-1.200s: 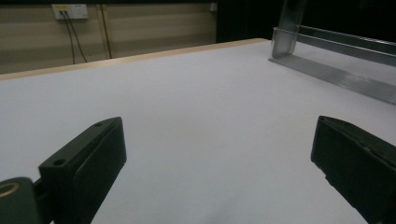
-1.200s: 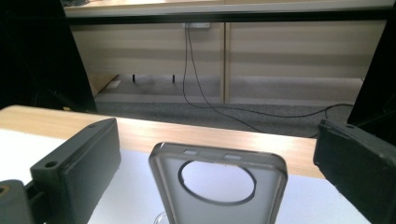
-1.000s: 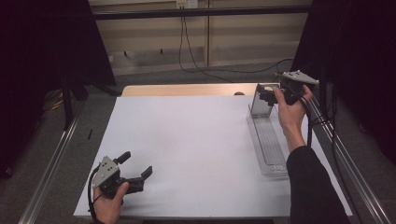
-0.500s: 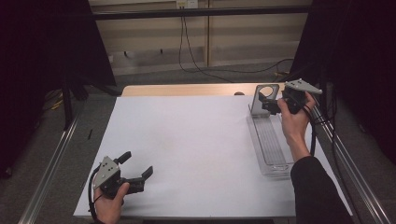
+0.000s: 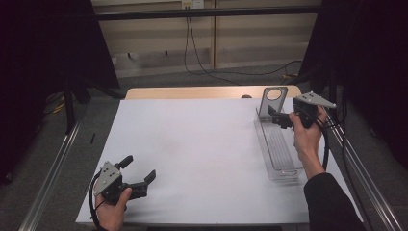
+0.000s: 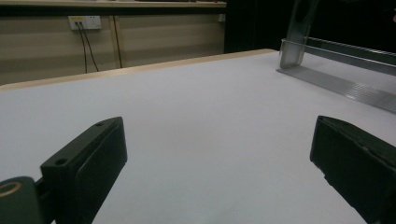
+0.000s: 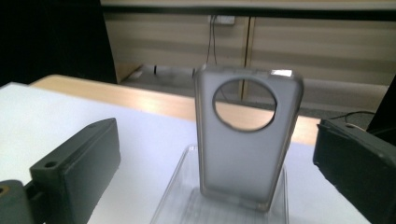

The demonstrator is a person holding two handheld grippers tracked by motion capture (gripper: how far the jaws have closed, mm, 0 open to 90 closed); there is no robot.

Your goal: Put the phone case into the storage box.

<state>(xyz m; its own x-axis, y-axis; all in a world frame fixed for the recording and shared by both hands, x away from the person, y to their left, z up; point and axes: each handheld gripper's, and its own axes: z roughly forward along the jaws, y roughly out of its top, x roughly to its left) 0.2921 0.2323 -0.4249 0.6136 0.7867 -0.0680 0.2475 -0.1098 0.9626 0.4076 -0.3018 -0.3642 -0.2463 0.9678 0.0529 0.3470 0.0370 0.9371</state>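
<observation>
A long clear plastic tray lies along the right side of the white table. At its far end a grey upright plate with a round hole stands on it. My right gripper is held just right of that plate, open, jaws pointing at it. In the right gripper view the upright plate stands a short way ahead of the right gripper, not touched by it. My left gripper rests open at the table's near left corner. The left gripper holds nothing above bare white surface.
The white table sheet spans the table, with a wooden edge at the far side. Metal rails run along both sides. Cables hang from a wall socket behind. The clear tray also lies far right in the left gripper view.
My right gripper has drawn back from the tray's far end, toward the person and slightly right, uncovering the upright plate. The left gripper has not moved.
</observation>
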